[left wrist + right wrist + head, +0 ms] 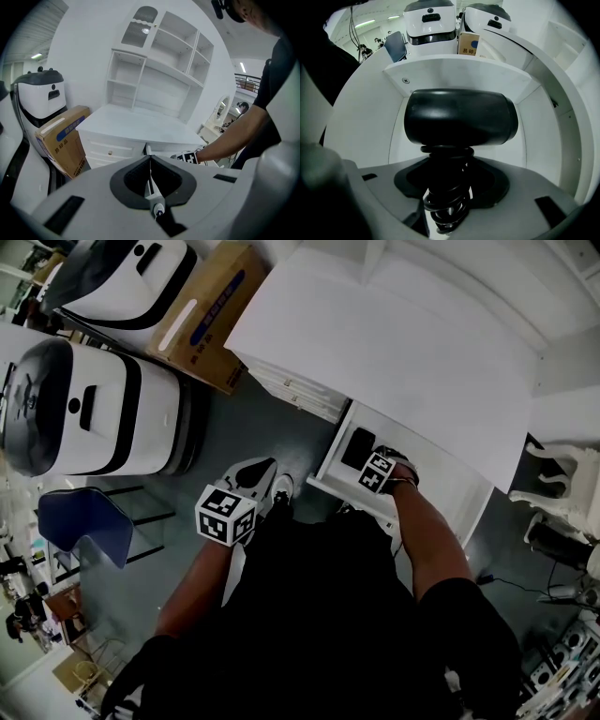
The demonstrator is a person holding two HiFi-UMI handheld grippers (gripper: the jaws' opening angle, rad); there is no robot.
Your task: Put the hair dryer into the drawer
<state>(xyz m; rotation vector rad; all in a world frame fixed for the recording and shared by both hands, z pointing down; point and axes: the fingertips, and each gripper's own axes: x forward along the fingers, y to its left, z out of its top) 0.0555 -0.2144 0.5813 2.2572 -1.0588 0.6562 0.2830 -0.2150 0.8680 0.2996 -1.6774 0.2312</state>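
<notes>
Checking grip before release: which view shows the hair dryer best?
Right gripper view: the hair dryer fills it, coiled cord clamped in the right gripper. Head view shows a dark patch; left gripper view, nothing.

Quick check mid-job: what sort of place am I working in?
Probably a lab or test hall staged as a bedroom: a white dresser with open shelves, plus large white-and-black machines and a cardboard box on the grey floor beside it.

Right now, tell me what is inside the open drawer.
The black hair dryer, held by the right claw on its cord-wrapped handle. The drawer floor beneath it is covered.
</notes>
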